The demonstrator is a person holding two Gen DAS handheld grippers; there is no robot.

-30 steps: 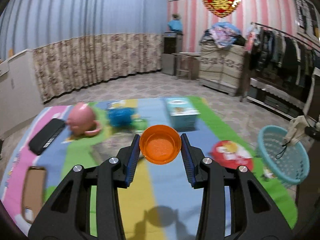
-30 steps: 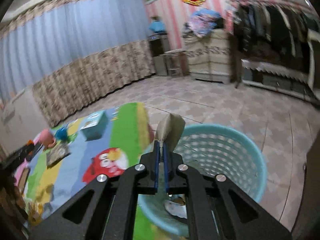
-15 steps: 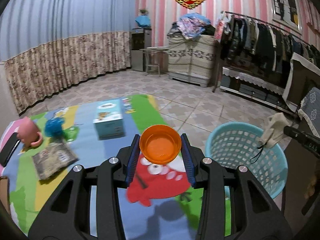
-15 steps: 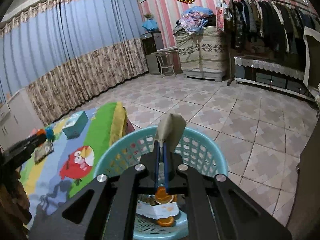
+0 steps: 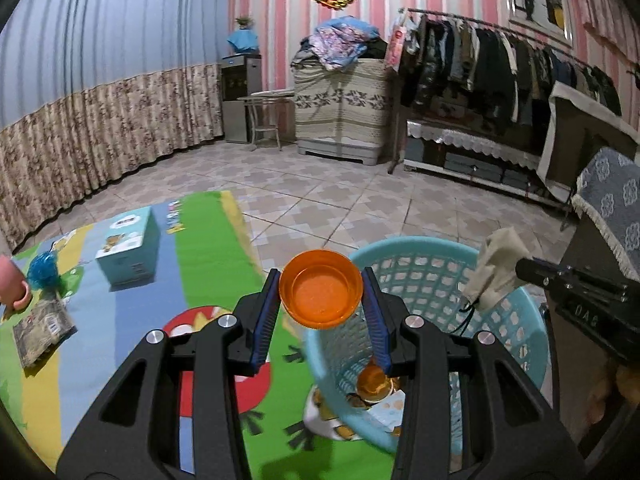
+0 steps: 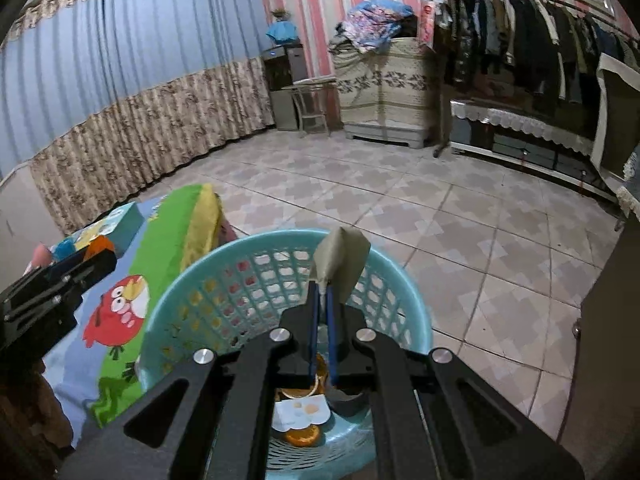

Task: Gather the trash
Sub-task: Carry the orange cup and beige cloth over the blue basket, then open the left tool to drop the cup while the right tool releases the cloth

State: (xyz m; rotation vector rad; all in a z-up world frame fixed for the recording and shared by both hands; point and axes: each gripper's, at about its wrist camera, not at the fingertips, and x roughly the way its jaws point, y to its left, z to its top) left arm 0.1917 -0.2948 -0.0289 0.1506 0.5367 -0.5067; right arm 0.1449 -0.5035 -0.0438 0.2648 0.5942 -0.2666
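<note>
Left wrist view shows the left gripper [image 5: 321,295] clamped on a small orange plastic cup [image 5: 321,294], round, translucent and glossy, its open mouth facing the camera and its rim pressed between the blue ribbed pads. The cup hangs just over the near-left rim of a light blue plastic laundry-style basket [image 5: 416,256], whose walls are a lattice of square holes. At the bottom of the basket lie orange round pieces and a white wrapper [image 6: 298,410]. From the right, the right gripper [image 6: 322,292] reaches in over the basket, its jaws pinched tight on a crumpled beige scrap of paper or cloth [image 6: 340,262] that sticks up above the fingertips; a dark cord dangles from it. The basket stands on the edge of a bright striped play mat [image 5: 200,248] printed with a red cartoon bird. Farther back on the mat sit a light blue carton [image 5: 128,246], a blue mesh scrubber [image 5: 43,270], a flat printed packet [image 5: 40,326] and a pink object at the frame edge. Patterned floor tiles [image 5: 340,196] stretch toward a clothes rack [image 5: 500,60] along the striped wall.
</note>
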